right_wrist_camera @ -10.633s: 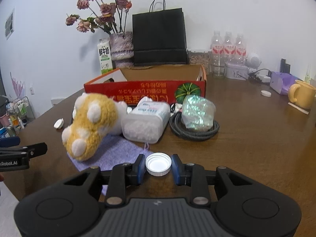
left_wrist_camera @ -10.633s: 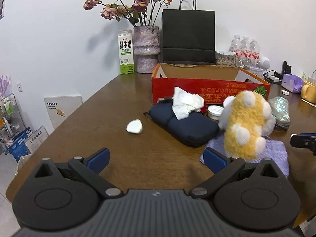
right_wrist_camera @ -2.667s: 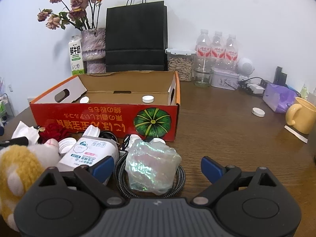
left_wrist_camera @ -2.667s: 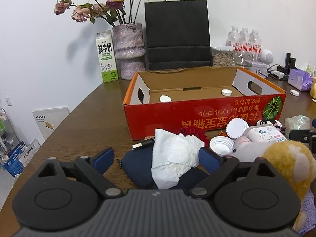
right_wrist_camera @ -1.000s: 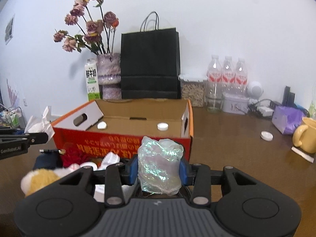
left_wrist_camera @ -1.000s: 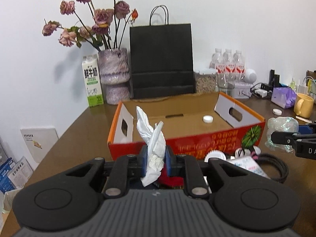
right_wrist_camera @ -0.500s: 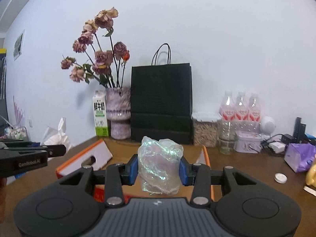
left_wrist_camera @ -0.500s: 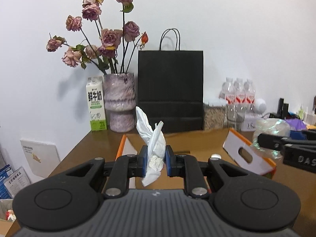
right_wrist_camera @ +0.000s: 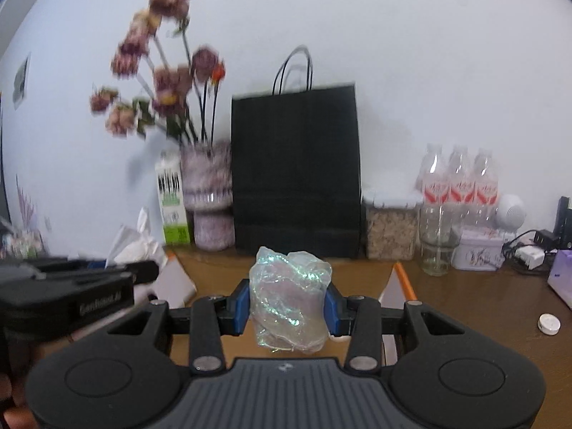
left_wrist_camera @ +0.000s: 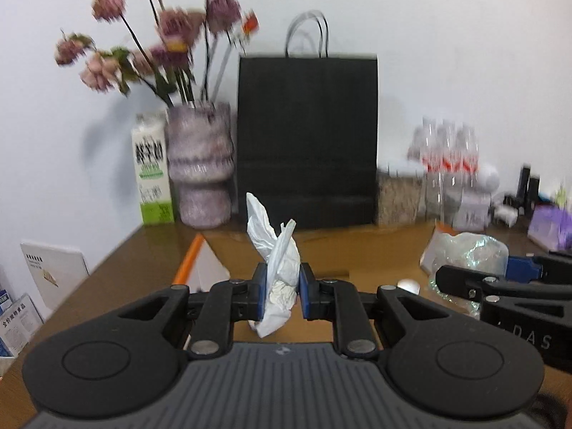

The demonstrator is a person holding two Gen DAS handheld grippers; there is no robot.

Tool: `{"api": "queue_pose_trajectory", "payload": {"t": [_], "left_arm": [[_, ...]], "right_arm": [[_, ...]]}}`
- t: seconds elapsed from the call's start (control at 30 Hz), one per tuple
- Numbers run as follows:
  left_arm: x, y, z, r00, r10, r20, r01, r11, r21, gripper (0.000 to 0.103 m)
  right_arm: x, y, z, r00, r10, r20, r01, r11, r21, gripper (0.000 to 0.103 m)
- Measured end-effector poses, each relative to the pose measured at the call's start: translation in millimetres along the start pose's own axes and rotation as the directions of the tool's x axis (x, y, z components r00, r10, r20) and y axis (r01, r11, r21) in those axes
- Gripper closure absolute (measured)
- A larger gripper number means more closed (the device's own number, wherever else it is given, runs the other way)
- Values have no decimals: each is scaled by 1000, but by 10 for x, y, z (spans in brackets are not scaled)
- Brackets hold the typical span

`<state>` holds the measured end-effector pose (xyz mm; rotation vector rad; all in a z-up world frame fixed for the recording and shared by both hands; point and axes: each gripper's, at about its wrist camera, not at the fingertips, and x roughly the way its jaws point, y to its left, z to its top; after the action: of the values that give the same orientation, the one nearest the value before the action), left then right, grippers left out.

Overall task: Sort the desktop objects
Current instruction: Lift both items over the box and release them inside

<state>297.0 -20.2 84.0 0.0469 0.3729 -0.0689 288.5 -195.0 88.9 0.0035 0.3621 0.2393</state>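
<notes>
Above the brown table [left_wrist_camera: 118, 268], left gripper [left_wrist_camera: 281, 295] clamps tissue [left_wrist_camera: 277, 264]; right gripper [right_wrist_camera: 286, 307] clamps seemingly iridescent plastic [right_wrist_camera: 289, 307].

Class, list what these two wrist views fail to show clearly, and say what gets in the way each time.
- Box floor: left wrist view, hidden behind the left tongs and their crumpled tissue.
- Milk carton print: right wrist view, motion blur.
- Flowers: left wrist view, blurred.
- Iridescent wrapper: right wrist view, its underside hidden by the right tongs.

White wall [left_wrist_camera: 447, 53] — brown table [left_wrist_camera: 143, 254]
</notes>
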Motion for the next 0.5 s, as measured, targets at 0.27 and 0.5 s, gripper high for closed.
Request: {"api": "queue_pose_trajectory", "payload": {"t": [0.27, 0.5], "left_arm": [[229, 81, -168, 995, 20, -102, -19, 1000, 9, 85], [259, 73, -223, 991, 25, -130, -22, 1000, 21, 84]], "right_arm": [[283, -115, -230, 992, -28, -123, 30, 999, 12, 64], [334, -138, -284, 987, -39, -154, 42, 999, 18, 63]]}}
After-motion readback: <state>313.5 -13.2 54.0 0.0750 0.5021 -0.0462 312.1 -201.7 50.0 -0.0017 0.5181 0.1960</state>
